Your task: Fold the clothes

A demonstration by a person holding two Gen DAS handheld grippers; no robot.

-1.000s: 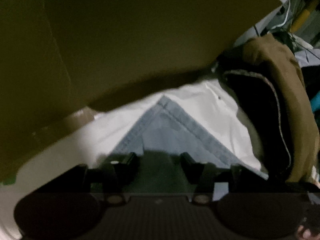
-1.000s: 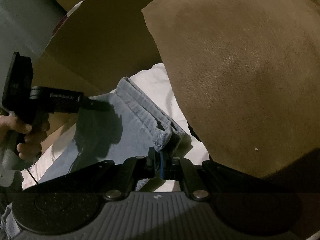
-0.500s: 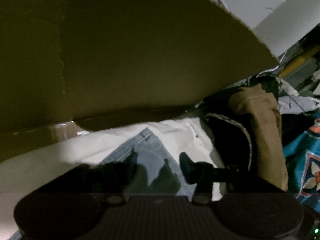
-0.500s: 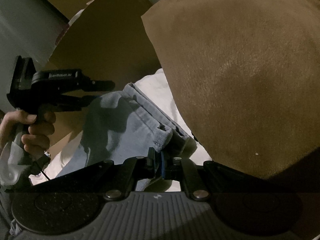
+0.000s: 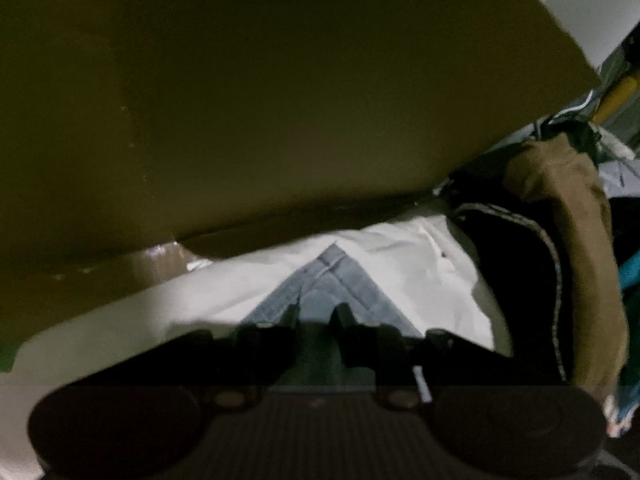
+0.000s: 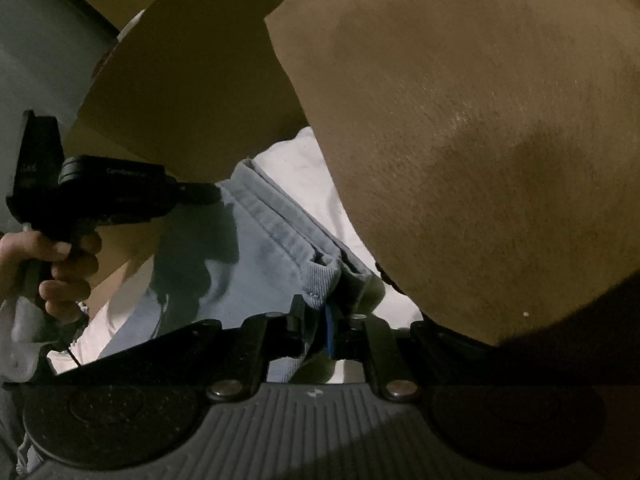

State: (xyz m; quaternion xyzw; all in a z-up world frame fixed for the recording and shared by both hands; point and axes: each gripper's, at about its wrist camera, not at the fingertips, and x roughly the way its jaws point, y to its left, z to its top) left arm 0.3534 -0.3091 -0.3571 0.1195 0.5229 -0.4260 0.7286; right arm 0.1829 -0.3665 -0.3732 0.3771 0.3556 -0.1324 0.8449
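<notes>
A light-blue denim garment [image 5: 336, 280] lies on a white cloth [image 5: 400, 264], one corner pointing away from my left gripper [image 5: 316, 314]. That gripper's jaws are closing with a ridge of denim in the narrow gap between them. In the right wrist view the left gripper [image 6: 208, 196], held by a hand [image 6: 60, 268], reaches the denim garment [image 6: 260, 248] at its far corner. My right gripper [image 6: 324, 312] pinches a thick folded denim edge at the near corner, and its jaws are starting to open.
A brown cardboard flap [image 5: 280, 100] overhangs the cloth at the back. A big brown garment [image 6: 460, 140] fills the right of the right wrist view. A dark garment with a trimmed edge [image 5: 520, 280] and a teal patterned cloth [image 5: 630, 276] lie to the right.
The left gripper's jaws have narrowed around the denim corner. It lifted briefly, then came back down to the far corner. The right gripper stayed put on the folded edge.
</notes>
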